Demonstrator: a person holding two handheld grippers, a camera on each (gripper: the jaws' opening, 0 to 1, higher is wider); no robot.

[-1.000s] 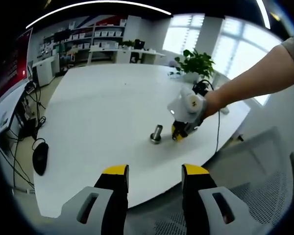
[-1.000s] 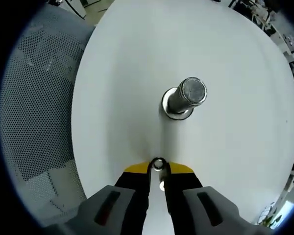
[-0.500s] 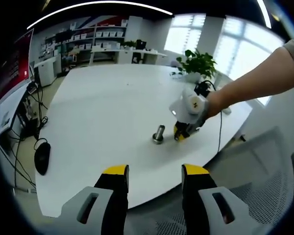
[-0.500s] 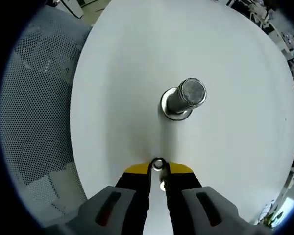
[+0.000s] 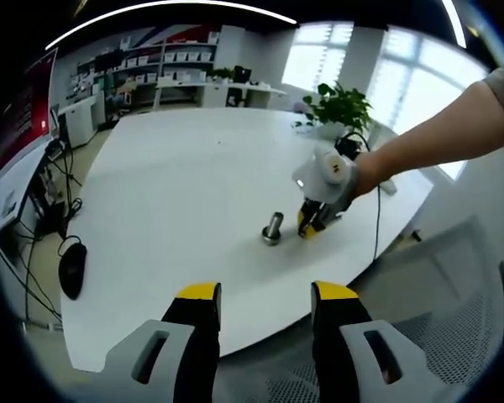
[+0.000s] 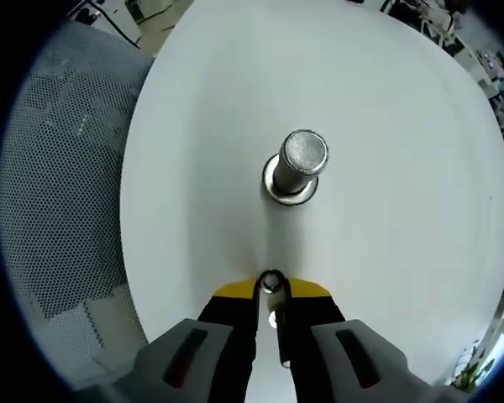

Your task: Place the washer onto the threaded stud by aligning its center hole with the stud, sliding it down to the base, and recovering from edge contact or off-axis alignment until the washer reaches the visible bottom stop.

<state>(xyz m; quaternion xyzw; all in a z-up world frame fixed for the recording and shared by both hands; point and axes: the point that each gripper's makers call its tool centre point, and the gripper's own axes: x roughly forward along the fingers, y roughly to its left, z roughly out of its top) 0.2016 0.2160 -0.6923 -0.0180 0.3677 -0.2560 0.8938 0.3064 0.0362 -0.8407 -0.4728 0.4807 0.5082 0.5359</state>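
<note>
The right hand-held gripper (image 6: 271, 285) pinches the small washer (image 6: 271, 281) edge-on at its yellow tips, just short of the upright threaded stud (image 6: 295, 168) on the white table (image 6: 403, 210). The left hand-held gripper (image 5: 260, 306) hangs spread off the table's edge. A mouse (image 5: 70, 269), cables and a potted plant (image 5: 340, 109) sit apart. No writing is legible.
</note>
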